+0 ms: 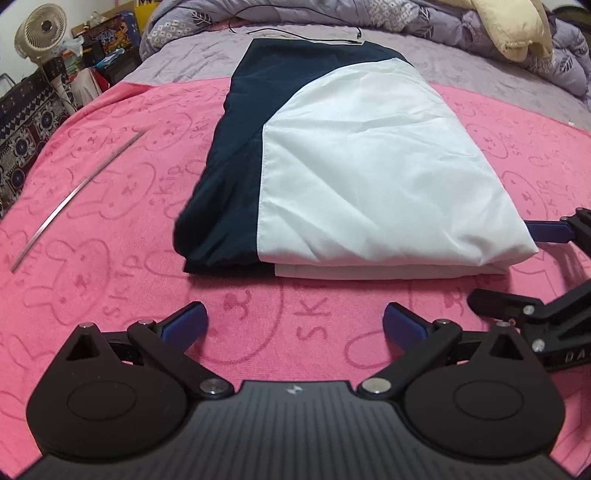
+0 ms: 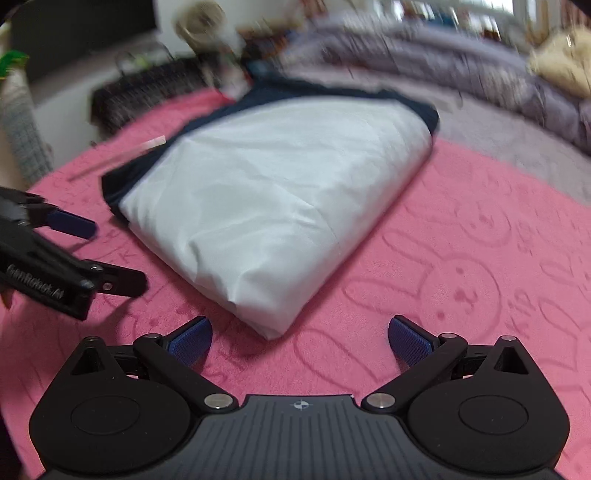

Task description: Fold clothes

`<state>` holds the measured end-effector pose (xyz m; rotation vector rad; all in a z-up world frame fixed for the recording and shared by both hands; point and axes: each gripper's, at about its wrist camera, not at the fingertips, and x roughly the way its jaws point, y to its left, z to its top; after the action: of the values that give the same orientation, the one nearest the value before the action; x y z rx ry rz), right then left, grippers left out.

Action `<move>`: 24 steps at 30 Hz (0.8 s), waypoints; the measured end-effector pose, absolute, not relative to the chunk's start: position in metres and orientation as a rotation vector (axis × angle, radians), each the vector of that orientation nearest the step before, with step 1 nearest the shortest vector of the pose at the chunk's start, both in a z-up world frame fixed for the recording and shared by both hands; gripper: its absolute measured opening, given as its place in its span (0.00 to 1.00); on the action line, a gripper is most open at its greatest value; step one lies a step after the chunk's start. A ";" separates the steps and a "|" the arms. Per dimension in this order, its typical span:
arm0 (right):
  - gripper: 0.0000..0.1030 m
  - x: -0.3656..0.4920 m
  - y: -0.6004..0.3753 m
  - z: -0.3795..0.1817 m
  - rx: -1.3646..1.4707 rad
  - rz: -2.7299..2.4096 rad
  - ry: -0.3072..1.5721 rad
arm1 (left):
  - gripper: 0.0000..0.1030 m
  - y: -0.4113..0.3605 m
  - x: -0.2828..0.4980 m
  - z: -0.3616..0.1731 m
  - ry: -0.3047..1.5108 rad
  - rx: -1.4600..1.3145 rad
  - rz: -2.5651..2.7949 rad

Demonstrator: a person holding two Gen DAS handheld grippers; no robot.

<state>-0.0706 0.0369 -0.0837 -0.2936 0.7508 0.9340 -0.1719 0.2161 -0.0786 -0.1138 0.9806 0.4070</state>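
Note:
A folded white and navy garment (image 1: 354, 173) lies flat on the pink blanket (image 1: 110, 206); it also shows in the right wrist view (image 2: 277, 199), which is blurred. My left gripper (image 1: 295, 325) is open and empty, just in front of the garment's near folded edge. My right gripper (image 2: 300, 339) is open and empty, close to the garment's near corner. The right gripper also shows at the right edge of the left wrist view (image 1: 517, 269), beside the garment. The left gripper shows at the left of the right wrist view (image 2: 114, 254).
A thin metal strip (image 1: 74, 195) lies on the blanket left of the garment. A black cable (image 1: 303, 37) lies behind it on the purple sheet (image 1: 192, 62). A bunched duvet (image 1: 480, 22) fills the back. A fan (image 1: 40, 33) and clutter stand off the bed's left.

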 end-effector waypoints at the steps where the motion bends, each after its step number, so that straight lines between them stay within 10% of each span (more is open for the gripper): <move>1: 0.96 -0.072 0.037 -0.077 -0.290 0.921 0.759 | 1.00 0.215 -0.174 -0.073 0.969 -0.111 0.405; 24: 1.00 -0.119 0.032 -0.034 -0.471 0.850 0.808 | 1.00 0.200 -0.190 -0.038 0.992 -0.118 0.334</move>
<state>-0.1186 0.0324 -0.0336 -0.4709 0.8080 0.8495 -0.1897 0.1999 -0.0384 -0.1182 0.9916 0.3343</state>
